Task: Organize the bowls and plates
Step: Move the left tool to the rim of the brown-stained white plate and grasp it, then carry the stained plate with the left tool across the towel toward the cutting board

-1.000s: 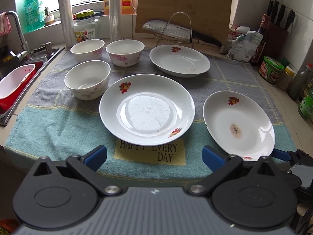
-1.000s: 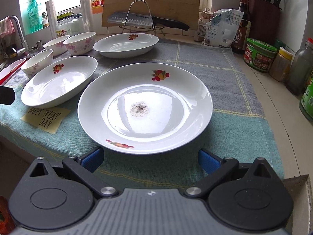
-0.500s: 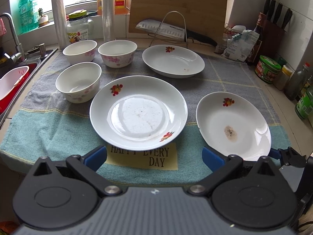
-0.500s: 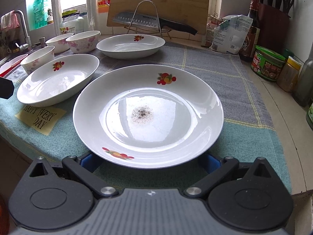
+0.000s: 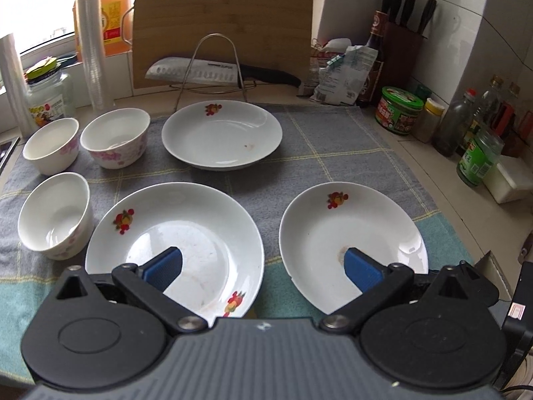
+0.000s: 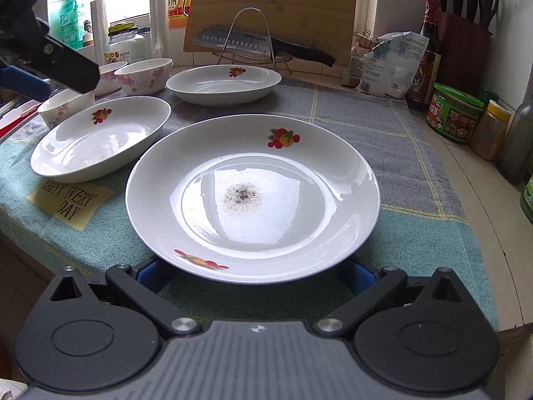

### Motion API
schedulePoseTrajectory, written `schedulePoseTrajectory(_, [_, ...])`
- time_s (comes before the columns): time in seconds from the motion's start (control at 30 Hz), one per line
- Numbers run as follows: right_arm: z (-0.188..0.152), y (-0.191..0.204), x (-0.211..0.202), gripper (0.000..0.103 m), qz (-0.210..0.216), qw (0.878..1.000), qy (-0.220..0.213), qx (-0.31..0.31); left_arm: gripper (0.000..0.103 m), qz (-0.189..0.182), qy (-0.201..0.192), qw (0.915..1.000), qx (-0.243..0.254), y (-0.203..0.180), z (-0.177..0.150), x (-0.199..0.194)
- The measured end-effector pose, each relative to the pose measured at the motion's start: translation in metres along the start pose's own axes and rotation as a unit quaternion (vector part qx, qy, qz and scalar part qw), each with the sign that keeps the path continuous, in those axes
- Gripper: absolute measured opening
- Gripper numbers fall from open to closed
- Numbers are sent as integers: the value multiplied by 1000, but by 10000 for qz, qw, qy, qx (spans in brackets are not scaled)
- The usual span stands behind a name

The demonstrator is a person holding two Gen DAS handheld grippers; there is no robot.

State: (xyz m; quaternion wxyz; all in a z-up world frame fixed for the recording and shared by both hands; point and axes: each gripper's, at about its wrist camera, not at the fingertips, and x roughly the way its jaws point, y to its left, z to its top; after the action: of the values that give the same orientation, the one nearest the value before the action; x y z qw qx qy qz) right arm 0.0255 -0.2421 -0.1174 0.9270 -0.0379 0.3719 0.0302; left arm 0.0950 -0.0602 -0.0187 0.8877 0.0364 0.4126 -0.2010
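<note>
Plates and bowls lie spread on a checked towel point(image 5: 333, 153), and the next move turns on how the nearest plate sits to the right gripper point(image 6: 255, 278). In the right wrist view the speckled plate point(image 6: 253, 193) lies dead ahead, its near rim overhanging the spread blue pads, which show only as slivers at either side beneath that rim; the jaws stand wide, holding nothing, and whether a pad touches the plate cannot be told. A round plate has no long axis, so the approach is set by the rim alone: the closest edge points straight at this gripper. The left gripper point(image 5: 263, 266) is likewise open and empty, hovering above the gap between the left plate point(image 5: 173, 243) and the speckled plate point(image 5: 353, 243), one pad over each. It looks higher and commits to neither, so the right hand seems nearer to a grasp. A third plate point(image 5: 221, 135) rests farther back near the knife rack point(image 5: 213, 66), and three bowls point(image 5: 115, 141) cluster at the far left, well apart from the right gripper. Stacking would likely carry the speckled plate leftward onto its neighbour, which lies just beside it, rims close.
</note>
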Motion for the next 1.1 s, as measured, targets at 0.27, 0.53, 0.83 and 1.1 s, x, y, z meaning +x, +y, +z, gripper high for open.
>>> schedulePoseTrajectory(0.27, [-1,3,-1,103,-151,9998,16,141,102,-1266,607,9877,689,1,34,54])
schedulePoseTrajectory(0.53, [-2,6,-3,103,-332,9990,64,297,102,-1672,904,9580,2147,-25,50,88])
schedulePoseTrajectory(0.83, [-6,3,-4,103,-227,9995,-118,208,102,-1726,1331,9449,2442,-39,65,123])
schedulePoseTrajectory(1.1, [-7,-4,-5,103,-39,9999,-131,42,100,-1779,1797,9262,2796,-53,68,144])
